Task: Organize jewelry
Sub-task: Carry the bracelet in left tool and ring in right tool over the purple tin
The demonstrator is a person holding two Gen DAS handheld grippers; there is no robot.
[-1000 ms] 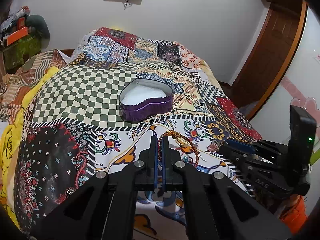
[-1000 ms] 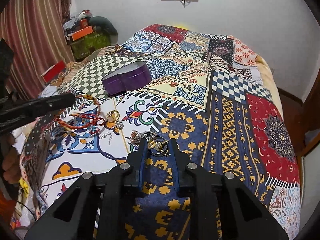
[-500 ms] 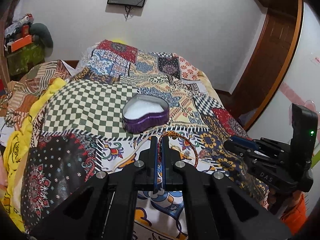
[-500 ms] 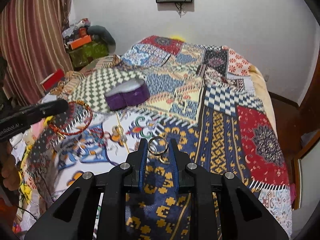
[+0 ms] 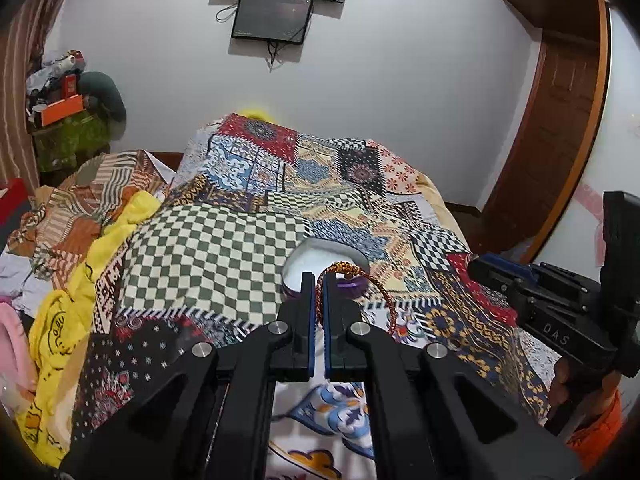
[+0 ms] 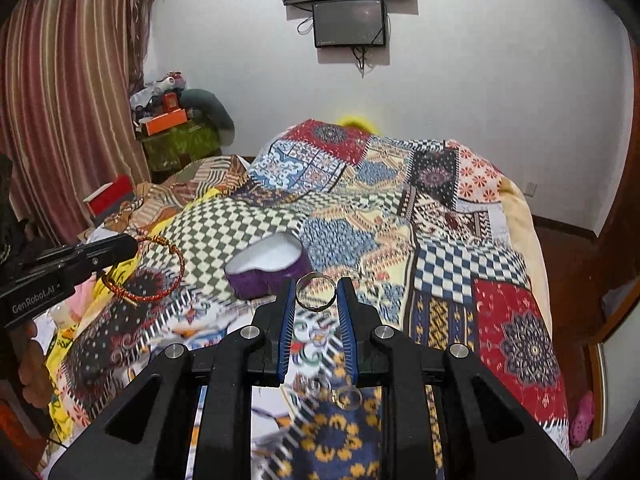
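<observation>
My left gripper [image 5: 319,280] is shut on a red and gold braided bracelet [image 5: 382,289] and holds it in the air just short of the purple heart-shaped tin [image 5: 352,285]. The bracelet also shows in the right wrist view [image 6: 176,264], hanging from the left gripper [image 6: 132,246]. My right gripper [image 6: 316,290] is shut on a silver ring [image 6: 315,292], lifted above the bed, with the open tin [image 6: 268,270] just beyond its tips. The tin has a white lining. More rings [image 6: 349,397] lie on the quilt below the right gripper.
A patchwork quilt [image 5: 248,248] covers the bed. Crumpled yellow and striped cloth [image 5: 108,232] lies along its left side. A cluttered shelf [image 6: 176,128] stands in the far left corner by a curtain. A wooden door [image 5: 560,128] is at the right.
Both grippers have risen off the quilt and moved toward the tin, the left with the bracelet, the right with the ring.
</observation>
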